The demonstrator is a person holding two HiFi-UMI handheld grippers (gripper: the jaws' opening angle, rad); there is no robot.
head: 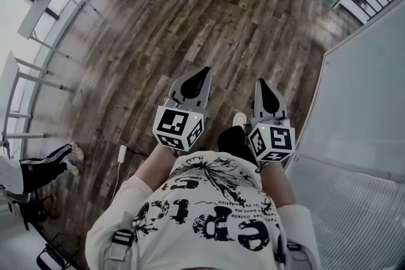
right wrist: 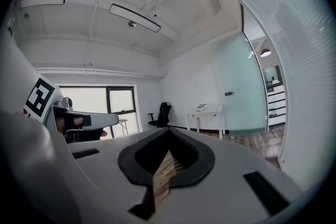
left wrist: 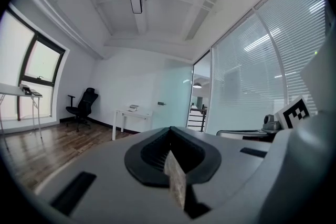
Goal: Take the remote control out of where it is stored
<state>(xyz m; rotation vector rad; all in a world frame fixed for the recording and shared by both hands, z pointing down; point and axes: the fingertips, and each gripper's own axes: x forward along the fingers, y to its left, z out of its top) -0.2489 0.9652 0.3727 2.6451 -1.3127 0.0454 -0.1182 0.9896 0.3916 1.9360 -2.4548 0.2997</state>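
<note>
Black lettering is showing upside down on the person's white T-shirt (head: 209,212), just behind the left gripper (head: 204,76) and right gripper (head: 261,86), too distorted for reading.

Bright, seemingly daylit; heavy fisheye warping

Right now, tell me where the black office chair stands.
In the left gripper view, the black office chair stands by the far wall, between the window at left and the white desk.

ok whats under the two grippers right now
Wood floor and the person's shoe show below. The patch straight beneath the left gripper and right gripper is covered by them.
</note>
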